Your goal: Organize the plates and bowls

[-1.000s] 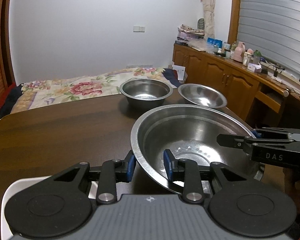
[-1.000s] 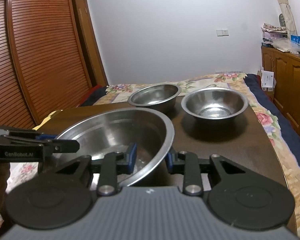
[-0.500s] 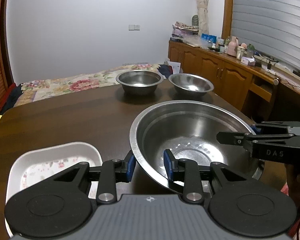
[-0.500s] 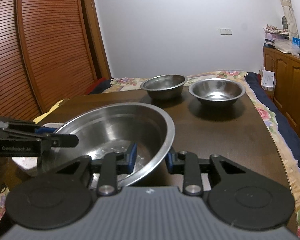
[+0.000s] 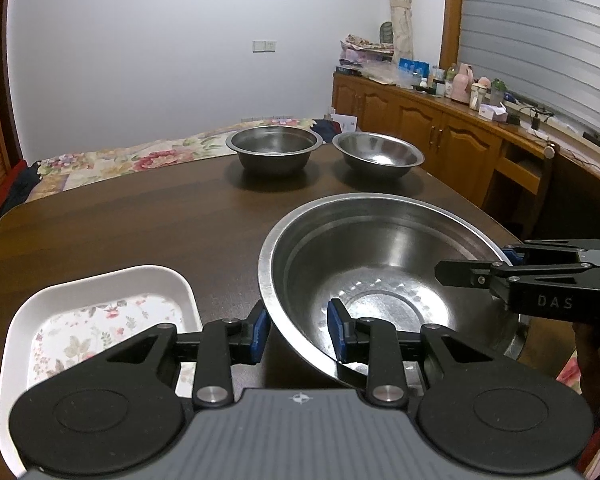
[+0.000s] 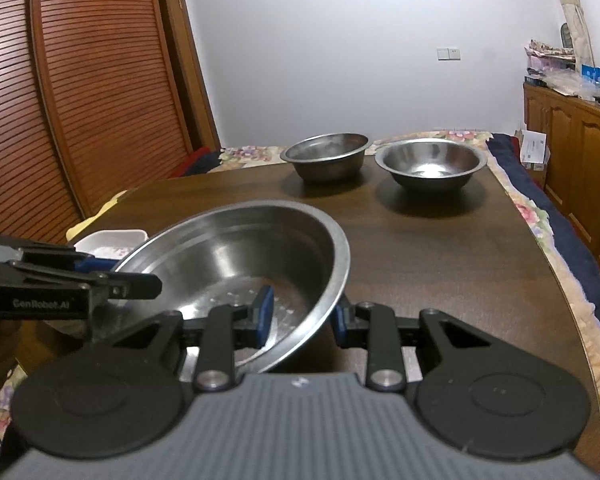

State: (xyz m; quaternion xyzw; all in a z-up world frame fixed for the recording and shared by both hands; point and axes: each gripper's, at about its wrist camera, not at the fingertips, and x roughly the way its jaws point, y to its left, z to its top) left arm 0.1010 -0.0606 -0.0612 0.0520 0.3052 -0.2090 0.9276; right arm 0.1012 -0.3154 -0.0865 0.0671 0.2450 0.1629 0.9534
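— Looking through the left wrist: my left tongs (image 5: 296, 334) pinch the big steel bowl's (image 5: 380, 280) near rim, above the counter (image 5: 140, 232).
— And the right wrist?
— Right tongs (image 6: 302, 318) clamp the opposite rim; two grips keep it level, I reckon.

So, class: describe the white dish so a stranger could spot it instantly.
Start at the dark wooden table. At its near left corner, beside the large steel bowl, sits the white dish. Alone among the steel bowls, it is rectangular, white, with a floral pattern inside.
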